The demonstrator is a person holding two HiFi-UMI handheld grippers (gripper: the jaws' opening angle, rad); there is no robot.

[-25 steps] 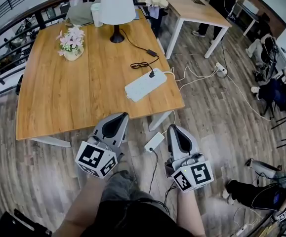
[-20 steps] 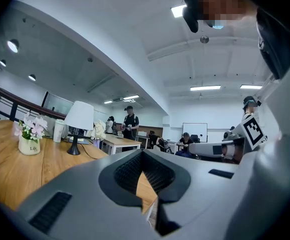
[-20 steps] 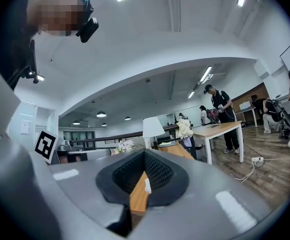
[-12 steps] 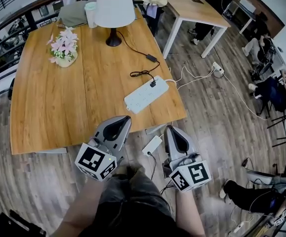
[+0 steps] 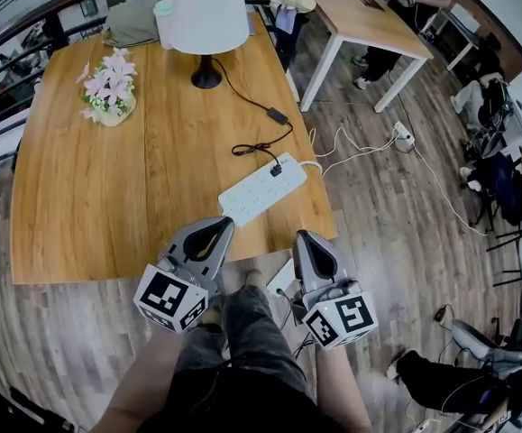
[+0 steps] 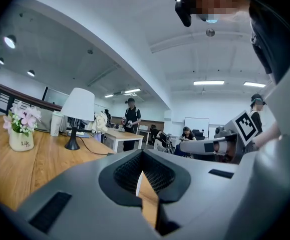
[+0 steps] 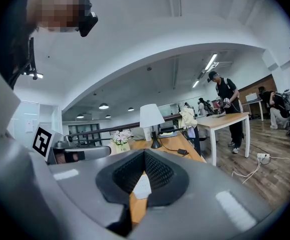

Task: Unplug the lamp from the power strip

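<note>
Closing in on the power strip [image 5: 262, 188], nothing gripped yet.
Left claw [image 5: 219, 227] and right claw [image 5: 302, 238] are both closed and empty, short of the strip. The lamp [image 5: 208, 16] plug [image 5: 276, 169] sits near its far end; next, one claw likely must open around it.

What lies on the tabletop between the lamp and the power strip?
Only the black cord, with a small inline block and a loose loop; the head view shows it.

On the desk [image 5: 71, 215], the lamp [image 5: 208, 12] stands at top centre, with the flower pot [image 5: 107, 93] to its left. The power strip [image 5: 262, 188] lies near the desk's lower right edge, a plug [image 5: 277, 168] in its right part. A second desk [image 5: 369, 21] fills the upper right.
</note>
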